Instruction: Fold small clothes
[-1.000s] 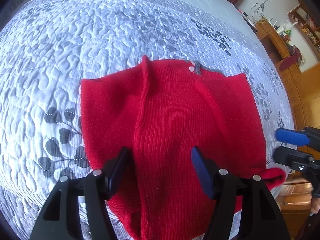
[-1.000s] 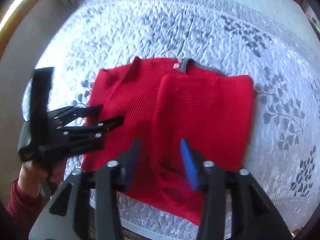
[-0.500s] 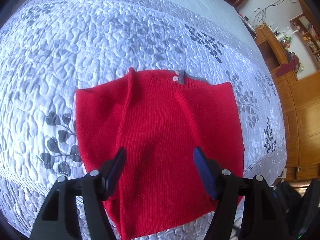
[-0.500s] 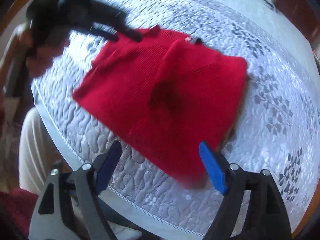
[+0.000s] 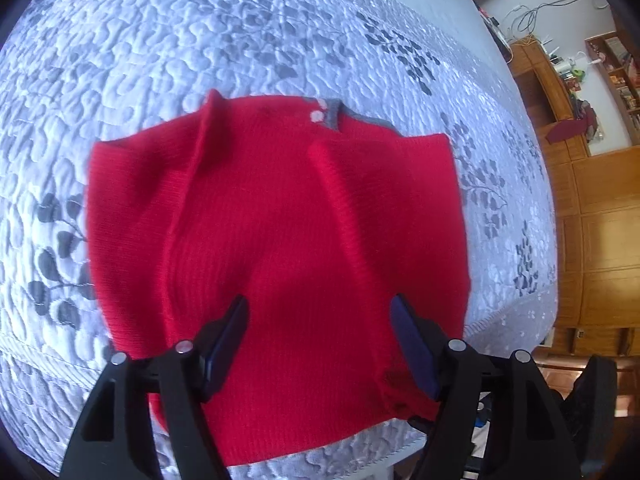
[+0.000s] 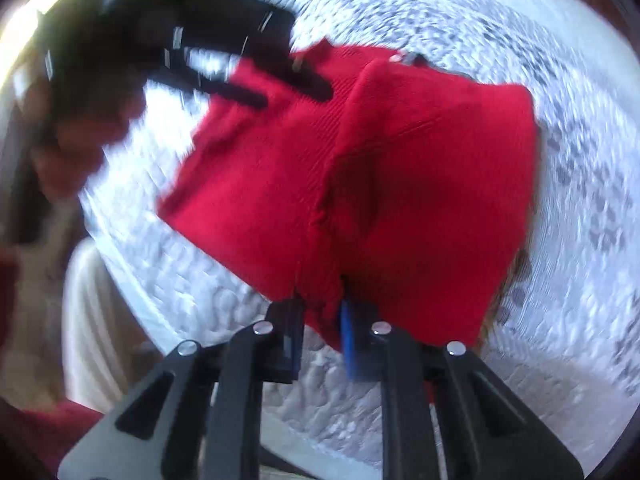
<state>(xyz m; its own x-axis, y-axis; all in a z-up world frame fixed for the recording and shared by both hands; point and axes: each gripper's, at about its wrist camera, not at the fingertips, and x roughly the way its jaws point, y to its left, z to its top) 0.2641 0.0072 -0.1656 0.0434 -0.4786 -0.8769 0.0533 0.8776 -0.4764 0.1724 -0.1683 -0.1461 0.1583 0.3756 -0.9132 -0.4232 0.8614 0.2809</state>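
Note:
A red knit sweater (image 5: 280, 220) with a grey collar lies flat on the quilted bed cover (image 5: 200, 40), sleeves folded in over the body. My left gripper (image 5: 318, 308) hovers over the sweater's near hem; its jaws are opening and nothing sits between them. In the right wrist view the sweater (image 6: 420, 160) reaches down to my right gripper (image 6: 320, 304), whose jaws are closing with a pinch of the near hem between the pads. The same view shows the left gripper (image 6: 294, 94), blurred, above the sweater's far left part.
The bed's near edge runs just below the hem. Wooden cabinets (image 5: 600, 240) and a cluttered shelf (image 5: 580, 72) stand to the right of the bed. A person's hand (image 6: 72, 152) and light trousers (image 6: 92, 320) are at the left.
My right gripper has come down to the sweater's near hem and closed from wide open onto it. My left gripper has spread a little wider and drifted over the sweater.

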